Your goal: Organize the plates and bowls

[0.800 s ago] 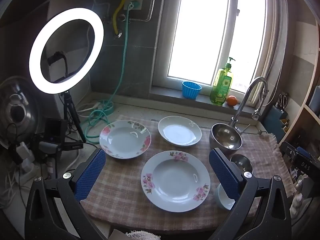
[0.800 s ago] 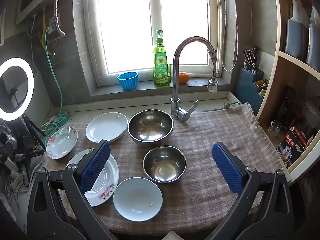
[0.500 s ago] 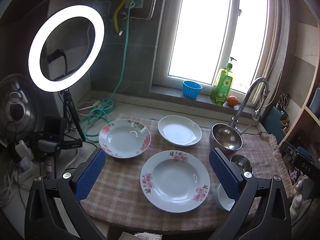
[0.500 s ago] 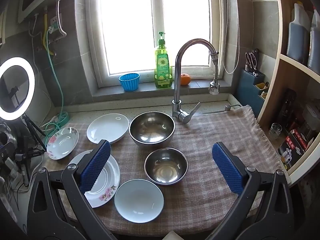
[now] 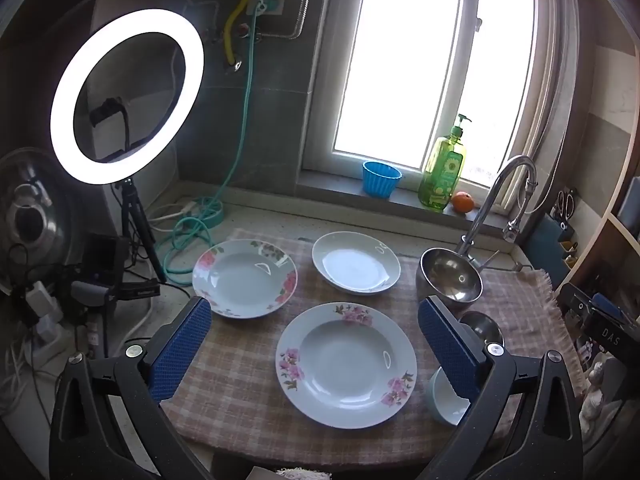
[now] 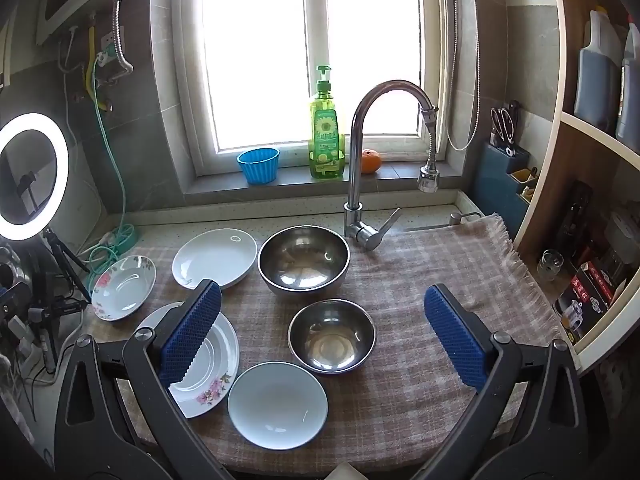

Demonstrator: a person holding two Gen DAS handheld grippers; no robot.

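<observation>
Six dishes lie on the checked cloth (image 6: 420, 280), all apart from both grippers. The left gripper (image 5: 316, 344) hovers with jaws wide, and the large floral plate (image 5: 346, 364) sits between them, below. The small floral plate (image 5: 245, 277) and white plate (image 5: 356, 263) lie beyond that plate. The right gripper (image 6: 320, 340) is also spread wide and empty; the small steel bowl (image 6: 331, 336) lies between its jaws, the large steel bowl (image 6: 303, 259) beyond it, the pale bowl (image 6: 277, 405) nearer the camera.

You see pink-flowered white plates (image 5: 346, 364) | plain white plate (image 5: 356, 262) | silver bowls (image 6: 304, 258) | pink-checked cloth (image 6: 420, 280) | blue-padded tongs (image 6: 320, 334).
</observation>
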